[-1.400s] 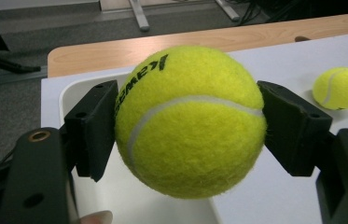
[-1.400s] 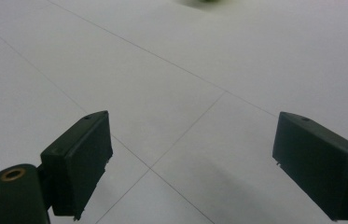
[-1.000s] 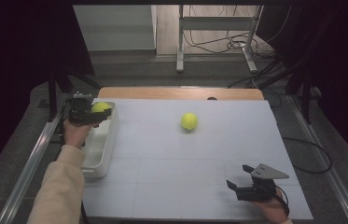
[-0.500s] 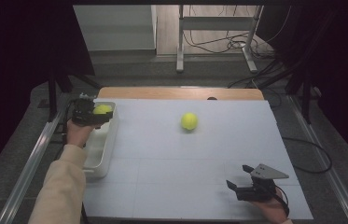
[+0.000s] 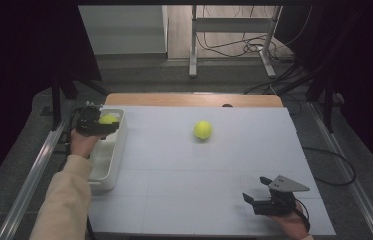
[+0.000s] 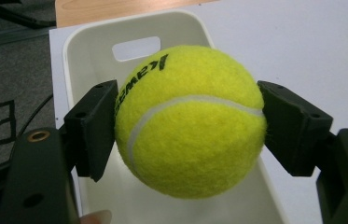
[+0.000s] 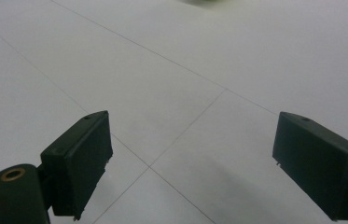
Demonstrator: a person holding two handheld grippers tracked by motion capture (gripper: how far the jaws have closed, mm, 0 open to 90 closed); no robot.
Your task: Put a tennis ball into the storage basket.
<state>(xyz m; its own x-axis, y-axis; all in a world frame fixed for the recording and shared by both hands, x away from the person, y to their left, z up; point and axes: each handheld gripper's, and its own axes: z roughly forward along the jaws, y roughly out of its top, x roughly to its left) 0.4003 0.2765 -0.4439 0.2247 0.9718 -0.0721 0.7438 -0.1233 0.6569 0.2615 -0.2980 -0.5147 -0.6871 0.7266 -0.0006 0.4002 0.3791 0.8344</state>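
A yellow tennis ball (image 6: 190,121) sits squeezed between the black pads of my left gripper (image 6: 188,128). In the high view, the left gripper (image 5: 103,123) holds this ball (image 5: 108,119) above the far end of a white plastic bin (image 5: 105,165) at the table's left edge. The bin's rim and handle slot (image 6: 132,46) lie right beneath the ball. A second tennis ball (image 5: 202,129) rests on the white table top, far of centre. My right gripper (image 5: 255,190) hovers low at the near right with its jaws wide apart and nothing between them (image 7: 190,168).
The white mat (image 5: 199,175) covers the table, with a strip of bare wood (image 5: 189,99) along the far edge. Metal rails (image 5: 34,170) run along both sides. Cables and a stand's legs (image 5: 234,45) lie on the floor beyond.
The left gripper with the ball has shifted very slightly over the bin. The right gripper has kept still.
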